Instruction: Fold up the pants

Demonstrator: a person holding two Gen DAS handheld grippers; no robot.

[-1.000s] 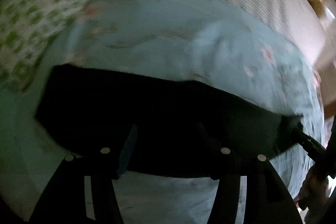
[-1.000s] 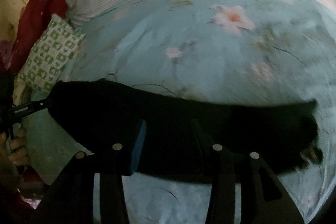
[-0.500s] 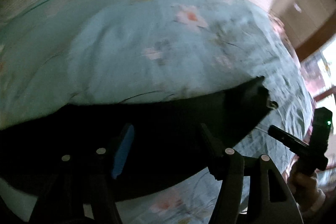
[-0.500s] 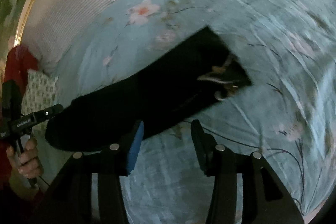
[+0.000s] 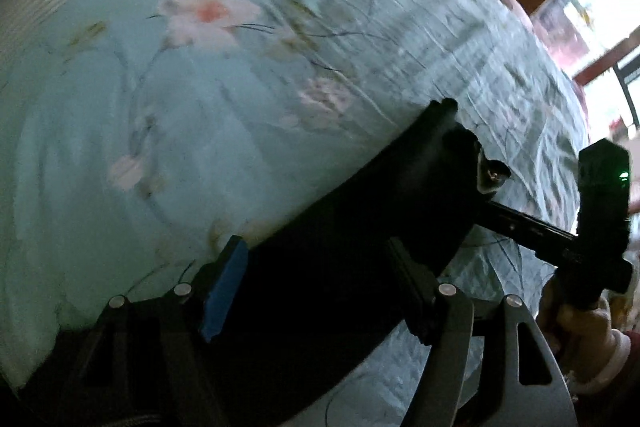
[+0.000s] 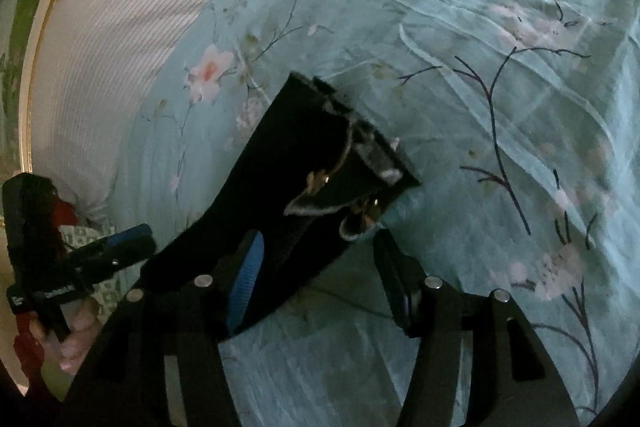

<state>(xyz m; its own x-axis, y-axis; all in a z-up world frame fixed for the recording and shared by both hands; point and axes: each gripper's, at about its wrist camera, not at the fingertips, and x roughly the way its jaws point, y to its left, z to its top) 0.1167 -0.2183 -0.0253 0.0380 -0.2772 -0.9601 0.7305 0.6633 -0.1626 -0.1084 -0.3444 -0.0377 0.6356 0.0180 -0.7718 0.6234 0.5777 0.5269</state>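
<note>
Black pants (image 6: pixel 304 163) lie as a long strip on a light blue floral bedspread (image 6: pixel 480 27), both grippers near them.

Left gripper (image 5: pixel 316 291) has its fingers spread wide, nothing pinched; the dark cloth passes under and between them. Right gripper (image 6: pixel 318 275) also gapes wide, blue-padded finger (image 6: pixel 246 279) over the pants edge, the other finger on the bedspread side; no grip on the cloth. In the right wrist view the waistband end with pale lining and metal fastener (image 6: pixel 360 183) points away from the camera, the strip running back toward the left gripper at the frame's left edge. In the left wrist view the right gripper's fingers reach the waistband end; whether they touch it cannot be told. White ribbed cover (image 6: pixel 120 27) lies beyond the bedspread.
</note>
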